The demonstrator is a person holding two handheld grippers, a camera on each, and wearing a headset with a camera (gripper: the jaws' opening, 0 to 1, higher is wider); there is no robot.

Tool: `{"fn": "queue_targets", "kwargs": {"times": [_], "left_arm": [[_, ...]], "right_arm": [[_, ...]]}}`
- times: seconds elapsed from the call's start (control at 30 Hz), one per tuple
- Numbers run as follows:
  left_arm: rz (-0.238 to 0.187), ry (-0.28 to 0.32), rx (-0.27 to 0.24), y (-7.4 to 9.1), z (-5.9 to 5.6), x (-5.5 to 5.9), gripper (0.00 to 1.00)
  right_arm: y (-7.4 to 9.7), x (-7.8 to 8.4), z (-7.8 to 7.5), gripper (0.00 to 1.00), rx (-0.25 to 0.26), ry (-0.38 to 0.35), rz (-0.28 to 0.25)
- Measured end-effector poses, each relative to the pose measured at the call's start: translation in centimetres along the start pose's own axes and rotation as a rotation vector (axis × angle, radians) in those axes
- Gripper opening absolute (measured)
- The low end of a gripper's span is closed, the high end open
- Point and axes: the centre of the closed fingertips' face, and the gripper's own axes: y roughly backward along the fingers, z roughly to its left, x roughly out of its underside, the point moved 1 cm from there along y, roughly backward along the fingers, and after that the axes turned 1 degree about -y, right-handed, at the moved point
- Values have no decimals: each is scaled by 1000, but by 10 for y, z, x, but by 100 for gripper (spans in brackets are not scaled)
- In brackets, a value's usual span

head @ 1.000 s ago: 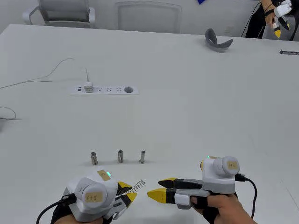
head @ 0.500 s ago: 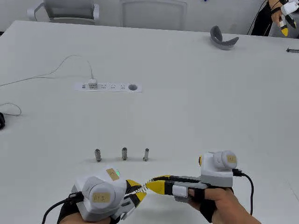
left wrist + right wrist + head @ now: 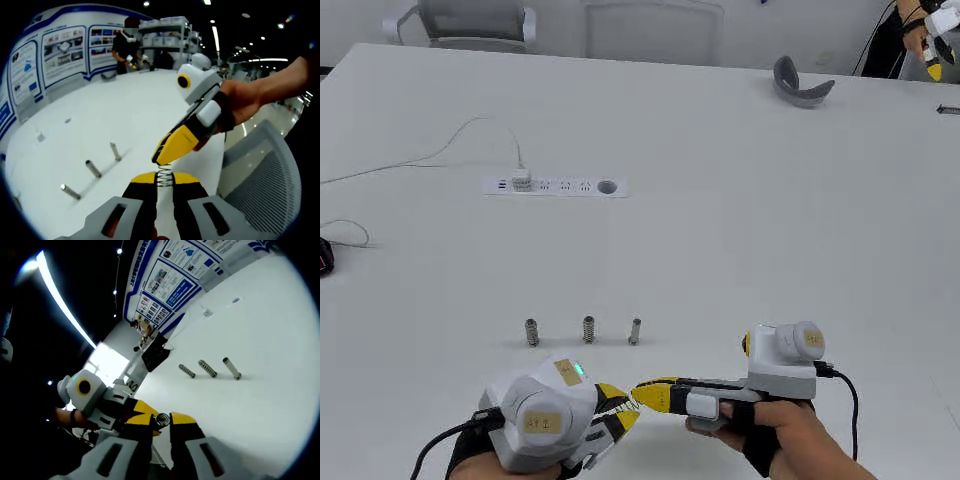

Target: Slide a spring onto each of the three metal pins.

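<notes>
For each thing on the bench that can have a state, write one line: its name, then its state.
Left pin: spring on.
Middle pin: spring on.
Right pin: bare.
Spring: clamped in left gripper.
Right gripper: at spring's far end, grip unclear.

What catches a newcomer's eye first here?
A spring bridges the two grippers low in the head view: the left gripper pinches it, and the right gripper meets its free end. Beyond, three pins stand in a row: left pin and middle pin already sprung, right pin bare.
</notes>
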Motion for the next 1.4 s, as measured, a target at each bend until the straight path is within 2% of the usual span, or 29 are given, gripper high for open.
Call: {"fn": "queue_targets", "kwargs": {"times": [0.23,0.37,0.53,0.67,0.8,0.97,1.1,1.3,1.4], "left_arm": [[-6,-1,9,0,3,-3,10],[-22,-2,24,0,4,-11,10],[-42,-7,58,-2,6,-21,10],[-66,6,114,-3,3,-30,10],[-75,-30,157,-4,2,-37,9],[-98,-48,184,-3,0,-45,9],[-98,-74,193,-3,-1,-48,9],[-81,-108,211,-4,-4,-46,10],[-76,-123,218,-3,-6,-45,10]], "right_arm": [[1,-6,6,12,-12,19,8],[3,-13,12,12,3,122,47],[6,-21,19,12,21,278,146],[8,-26,26,12,20,403,251],[10,-27,32,12,14,534,366],[14,-30,37,13,-1,649,470],[15,-29,38,13,-8,731,550],[14,-23,40,12,-22,875,671],[13,-19,41,12,-30,904,707]]}}
